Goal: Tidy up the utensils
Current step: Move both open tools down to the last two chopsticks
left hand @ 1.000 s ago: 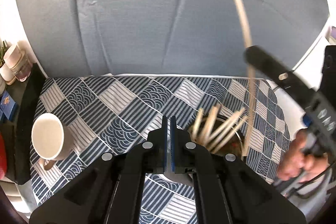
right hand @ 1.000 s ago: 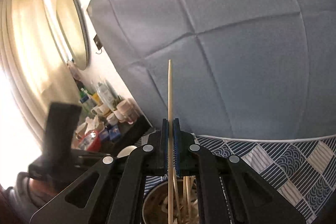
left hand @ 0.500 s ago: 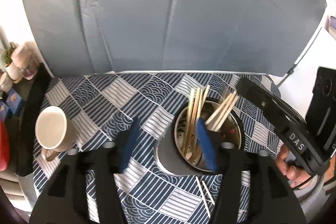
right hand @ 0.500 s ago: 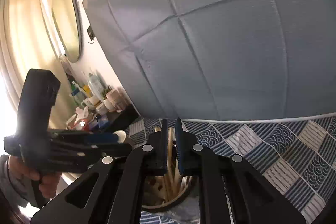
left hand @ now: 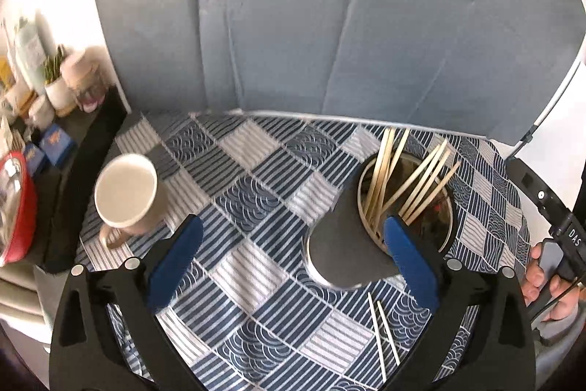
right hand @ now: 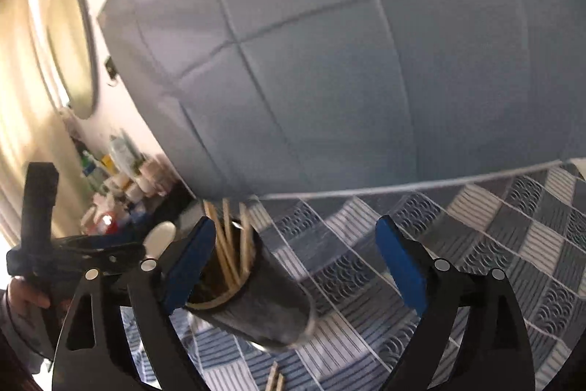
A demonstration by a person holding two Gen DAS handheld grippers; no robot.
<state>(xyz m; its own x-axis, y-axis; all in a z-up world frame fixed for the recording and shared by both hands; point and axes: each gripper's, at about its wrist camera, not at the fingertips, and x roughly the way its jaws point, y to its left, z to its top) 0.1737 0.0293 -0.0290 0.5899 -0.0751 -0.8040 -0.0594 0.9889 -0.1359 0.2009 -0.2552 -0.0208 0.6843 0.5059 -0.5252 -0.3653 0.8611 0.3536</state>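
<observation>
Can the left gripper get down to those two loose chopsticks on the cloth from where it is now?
Probably yes. The left gripper is empty, its jaws opening, and the two loose chopsticks lie bare on the tablecloth just in front of the dark holder, with nothing over them.
</observation>
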